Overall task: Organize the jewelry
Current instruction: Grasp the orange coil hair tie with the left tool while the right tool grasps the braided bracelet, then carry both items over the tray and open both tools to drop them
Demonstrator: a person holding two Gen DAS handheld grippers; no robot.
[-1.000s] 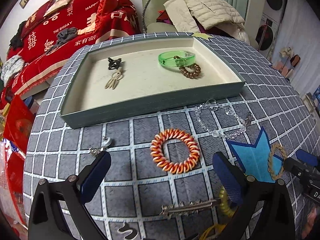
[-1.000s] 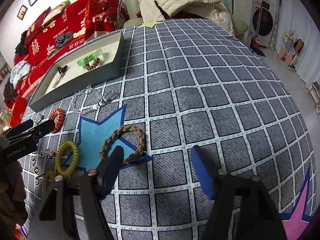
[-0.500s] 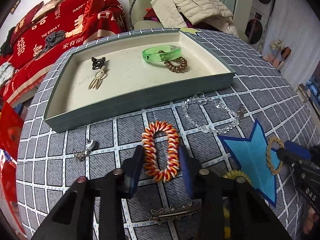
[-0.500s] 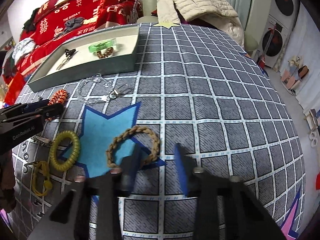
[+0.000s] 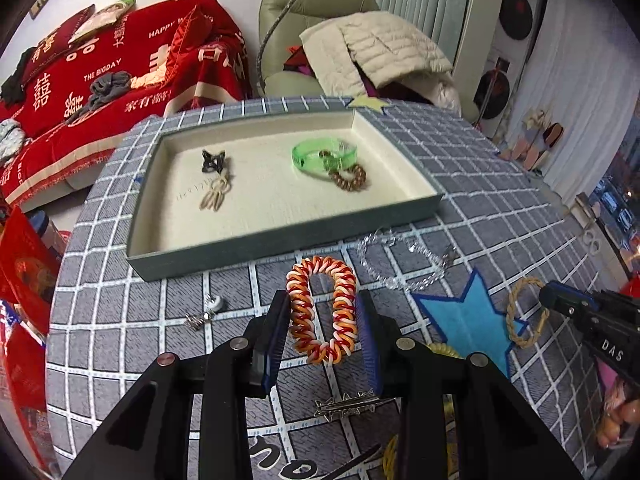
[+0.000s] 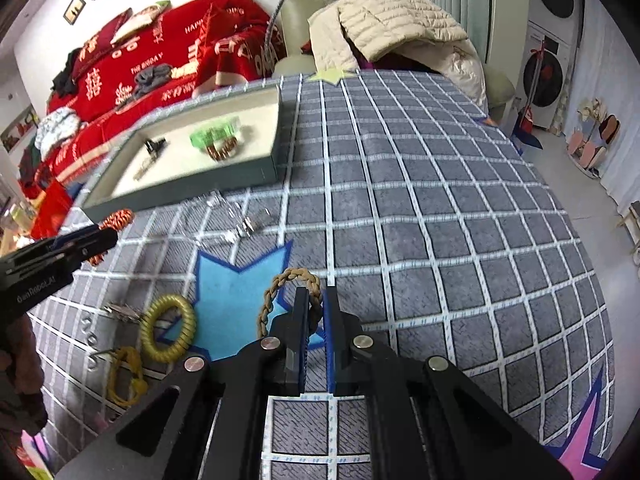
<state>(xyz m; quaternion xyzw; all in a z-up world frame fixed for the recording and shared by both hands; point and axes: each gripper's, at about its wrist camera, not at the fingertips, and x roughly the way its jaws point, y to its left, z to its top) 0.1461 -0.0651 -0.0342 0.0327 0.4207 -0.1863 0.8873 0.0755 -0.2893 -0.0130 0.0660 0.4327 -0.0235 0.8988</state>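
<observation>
Left gripper (image 5: 322, 326): we find it clenched on the orange-and-white coil bracelet (image 5: 322, 312), one pad on each long side, the ring squeezed into a narrow oval just in front of the tray (image 5: 280, 246).

Right gripper (image 6: 316, 322): we find it pinched tight on the right side of the braided tan bracelet (image 6: 290, 294), which hangs over the blue star (image 6: 230, 292) on the grey grid cloth (image 6: 440, 240).

Tray contents: a green bangle (image 5: 324, 156), a brown coil tie (image 5: 347, 177) and a black clip with pale loops (image 5: 216, 182) lie inside; we judge both held pieces are bound there.

Risk, coil: we judge the springy ring could pop out from between the pads, since they bear on its rounded outer flanks only.

Risk, braid: the hold takes a thin section of cord; we judge the loop could swing and catch the tray wall, or slip free.

Risk, loose items: the clear bead bracelet (image 5: 400, 260) lies just beside the tray, between the two grippers; a low pass could drag it.

Risk, crowding: both grippers head to one tray; we judge they could collide over it.

Risk, landing: dropping onto the bangle could tangle the pieces.
</observation>
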